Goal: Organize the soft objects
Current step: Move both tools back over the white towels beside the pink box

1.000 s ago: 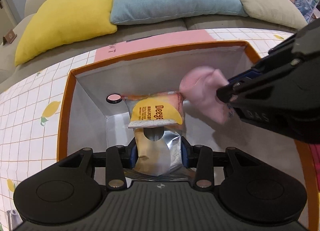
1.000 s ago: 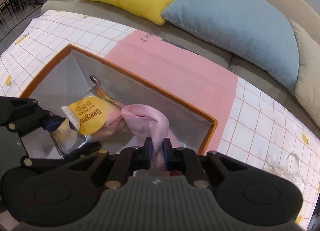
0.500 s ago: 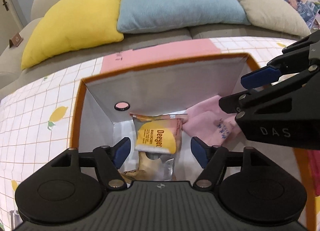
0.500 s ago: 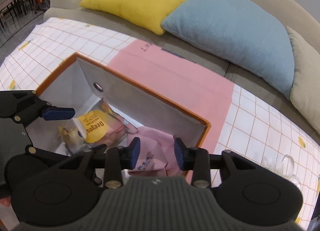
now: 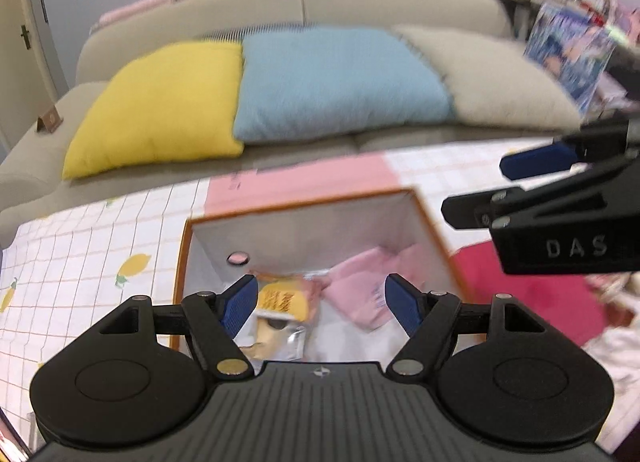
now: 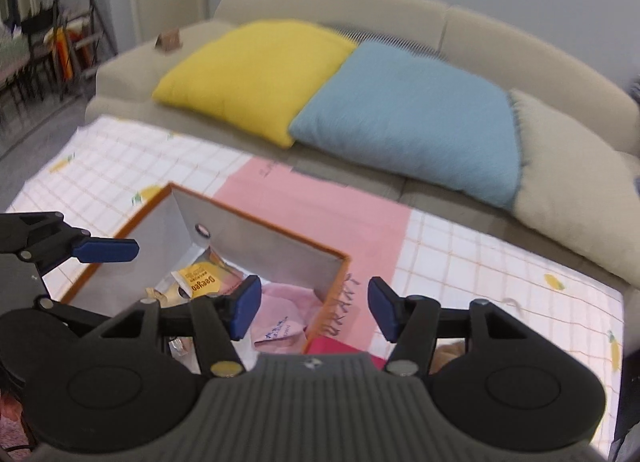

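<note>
Both items lay inside the orange-rimmed box [image 5: 434, 221], so the drop-off step looked finished. The left gripper [image 5: 322, 304] stood wide and empty above the yellow-labelled snack packet [image 5: 285, 299]. The right gripper [image 6: 314, 308] was opening, nothing between its jaws, above the box's near corner, with the pink cloth [image 6: 280, 316] lying below its left pad.

The next move probably called for clearing the box and finding another soft item, perhaps the crimson fabric [image 5: 532, 286] just beside the box.

The left wrist view showed that crimson fabric spread wide to the box's right; the right wrist view caught only a sliver of it, but showed the packet's label and the cloth's printed tag more sharply.
</note>
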A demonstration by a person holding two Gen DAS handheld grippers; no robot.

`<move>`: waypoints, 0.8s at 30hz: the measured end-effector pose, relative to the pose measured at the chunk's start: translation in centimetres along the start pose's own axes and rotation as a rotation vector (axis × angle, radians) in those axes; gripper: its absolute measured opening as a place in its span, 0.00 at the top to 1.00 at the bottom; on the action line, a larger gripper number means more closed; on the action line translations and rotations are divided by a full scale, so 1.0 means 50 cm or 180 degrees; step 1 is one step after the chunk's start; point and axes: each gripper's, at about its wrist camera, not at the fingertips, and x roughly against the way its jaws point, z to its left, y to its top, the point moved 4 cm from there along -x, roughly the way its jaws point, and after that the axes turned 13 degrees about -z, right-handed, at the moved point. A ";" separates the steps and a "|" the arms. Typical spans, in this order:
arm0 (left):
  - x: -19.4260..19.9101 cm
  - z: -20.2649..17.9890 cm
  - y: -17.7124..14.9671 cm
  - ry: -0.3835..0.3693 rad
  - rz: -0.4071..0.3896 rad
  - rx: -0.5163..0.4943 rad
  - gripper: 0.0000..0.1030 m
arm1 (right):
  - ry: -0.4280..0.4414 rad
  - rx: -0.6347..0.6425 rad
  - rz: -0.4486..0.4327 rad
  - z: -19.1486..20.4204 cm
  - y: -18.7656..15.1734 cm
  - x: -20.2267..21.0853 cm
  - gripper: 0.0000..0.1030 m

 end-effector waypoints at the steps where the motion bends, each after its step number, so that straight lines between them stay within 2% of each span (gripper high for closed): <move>1: 0.016 -0.008 0.006 -0.0027 -0.0068 0.0014 0.17 | -0.0047 -0.0016 -0.0088 -0.005 -0.002 0.021 0.43; 7: 0.098 -0.071 0.021 -0.0271 -0.0342 0.0065 0.17 | -0.0230 -0.0267 -0.0491 -0.032 -0.033 0.153 0.40; 13: 0.159 -0.142 0.001 -0.0523 -0.0473 0.0113 0.17 | -0.0451 -0.0707 -0.0807 -0.064 -0.104 0.268 0.34; 18: 0.188 -0.203 -0.033 -0.0756 -0.0455 0.0110 0.17 | -0.0751 -0.0905 -0.0842 -0.095 -0.175 0.340 0.32; 24: 0.189 -0.265 -0.073 -0.0864 -0.0347 0.0113 0.18 | -0.1207 -0.1010 -0.0658 -0.146 -0.258 0.386 0.30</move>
